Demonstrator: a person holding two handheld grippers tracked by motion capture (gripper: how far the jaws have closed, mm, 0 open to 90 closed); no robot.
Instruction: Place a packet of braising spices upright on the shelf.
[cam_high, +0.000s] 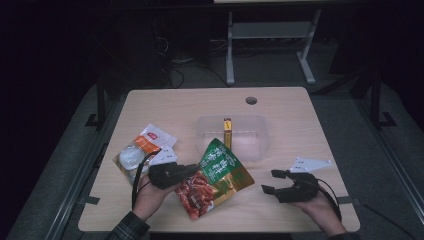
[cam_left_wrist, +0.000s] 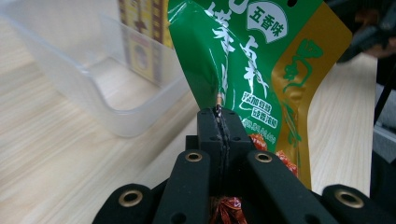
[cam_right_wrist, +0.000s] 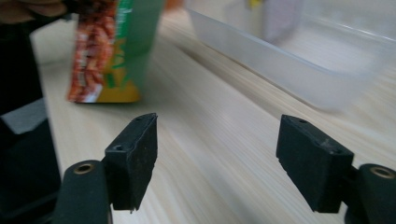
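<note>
One green snack bag (cam_high: 218, 176) (two tools)

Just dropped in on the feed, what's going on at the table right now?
A person is working with a gripper in each hand. The left gripper is shut on the edge of a green snack pouch, holding it near the clear plastic bin, which already has a yellow box standing in it. The right gripper hangs open over bare table, holding nothing. Another snack packet lies at the left, not yet handled.
</note>
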